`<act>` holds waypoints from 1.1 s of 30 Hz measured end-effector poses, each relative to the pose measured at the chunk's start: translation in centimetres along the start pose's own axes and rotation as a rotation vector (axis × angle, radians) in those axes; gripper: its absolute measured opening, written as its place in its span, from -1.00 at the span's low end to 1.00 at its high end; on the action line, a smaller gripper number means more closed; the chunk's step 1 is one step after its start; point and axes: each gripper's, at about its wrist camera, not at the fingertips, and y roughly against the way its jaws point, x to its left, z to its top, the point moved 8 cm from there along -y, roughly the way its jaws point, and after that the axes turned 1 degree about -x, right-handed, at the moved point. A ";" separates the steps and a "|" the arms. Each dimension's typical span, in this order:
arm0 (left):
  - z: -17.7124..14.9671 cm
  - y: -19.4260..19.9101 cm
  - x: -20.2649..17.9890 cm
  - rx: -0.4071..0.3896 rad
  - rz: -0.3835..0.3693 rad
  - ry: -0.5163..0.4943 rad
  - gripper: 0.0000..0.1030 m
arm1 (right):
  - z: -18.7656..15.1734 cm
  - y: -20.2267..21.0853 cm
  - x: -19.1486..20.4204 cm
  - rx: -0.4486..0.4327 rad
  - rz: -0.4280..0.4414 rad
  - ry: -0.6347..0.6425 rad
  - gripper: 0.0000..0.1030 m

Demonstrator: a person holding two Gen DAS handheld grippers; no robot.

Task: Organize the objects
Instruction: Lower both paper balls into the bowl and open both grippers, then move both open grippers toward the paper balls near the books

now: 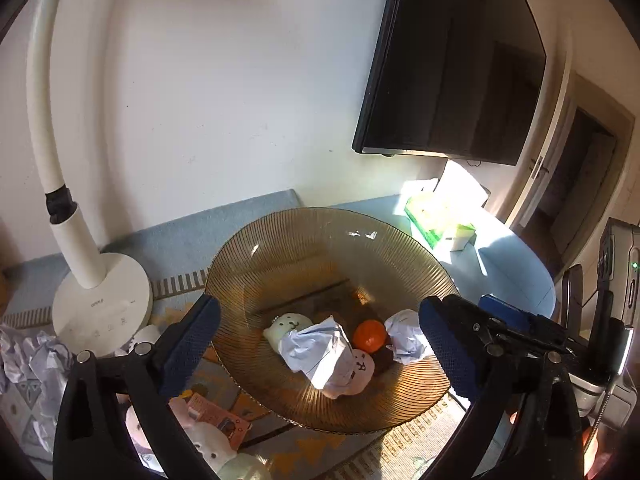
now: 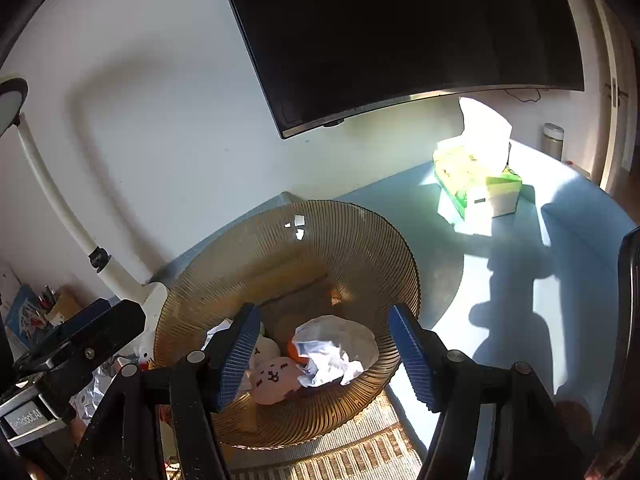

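Hiding behind paper wad (image 1: 314,346) in bowl (image 1: 320,240): orange obj (image 1: 370,334), half seen.

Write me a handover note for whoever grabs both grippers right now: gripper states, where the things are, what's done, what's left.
Left gripper: open, empty, above the amber glass bowl.
Right gripper: open, empty, above the same bowl.
In the bowl: two crumpled paper balls, an orange ball, a pale green plush toy and a pink plush toy.
Not yet in the bowl: crumpled paper left of the lamp base, plus plush toys and a pink card on the mat in front of the bowl.
Tissue box stands apart at the back.
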 end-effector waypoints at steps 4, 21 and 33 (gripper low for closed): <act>-0.6 2.8 1.6 -0.022 -0.009 0.039 0.94 | -1.1 1.6 1.6 -0.023 -0.005 0.065 0.28; -10.5 21.2 18.2 -0.207 0.398 0.190 0.99 | -10.6 7.5 18.6 -0.067 0.323 0.247 0.29; -19.8 18.9 24.9 -0.140 0.419 0.380 0.98 | -18.6 2.3 22.9 0.066 0.285 0.379 0.57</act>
